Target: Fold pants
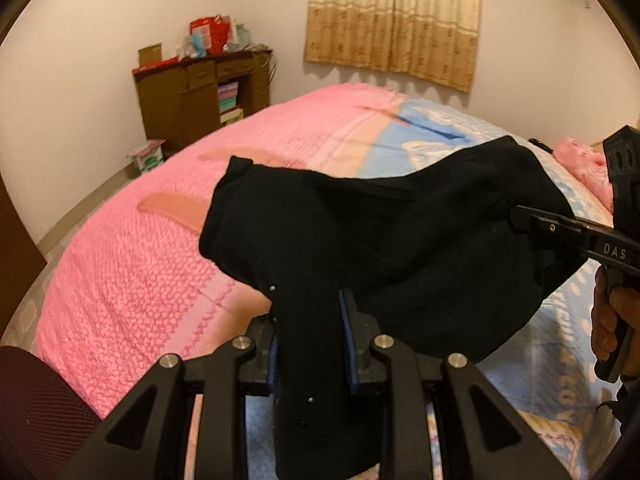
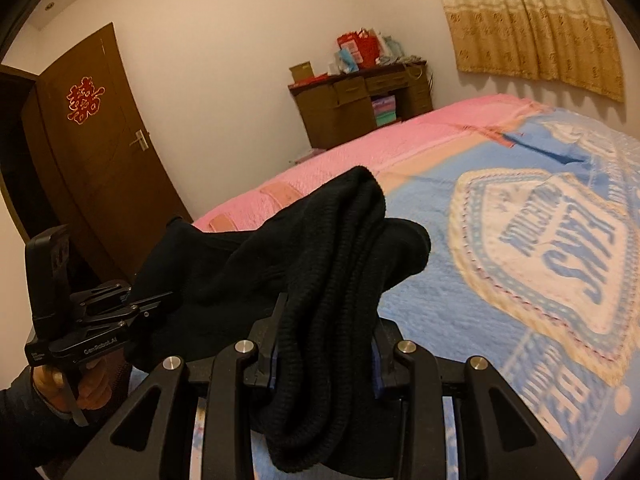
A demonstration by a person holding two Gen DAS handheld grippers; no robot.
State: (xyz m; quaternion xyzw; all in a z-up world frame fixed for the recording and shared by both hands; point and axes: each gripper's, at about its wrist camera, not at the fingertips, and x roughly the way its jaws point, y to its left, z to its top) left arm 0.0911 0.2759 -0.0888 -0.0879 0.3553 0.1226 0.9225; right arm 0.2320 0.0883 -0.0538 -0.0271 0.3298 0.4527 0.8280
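Left wrist view: the black knit fabric pants hang above the pink and blue bed, bunched between the left tongs at 6 o'clock and the right tongs at 3 o'clock, both clamped on cloth

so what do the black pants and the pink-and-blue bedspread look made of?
Black pants: soft matte knit, probably cotton or fleece; ribbed texture shows where the right tongs clamp them, and they drape limply from the left tongs.
Pink-and-blue bedspread: plush, fuzzy fabric; nubby pile on the pink part, printed lettering on the blue. Exact fibre unclear.
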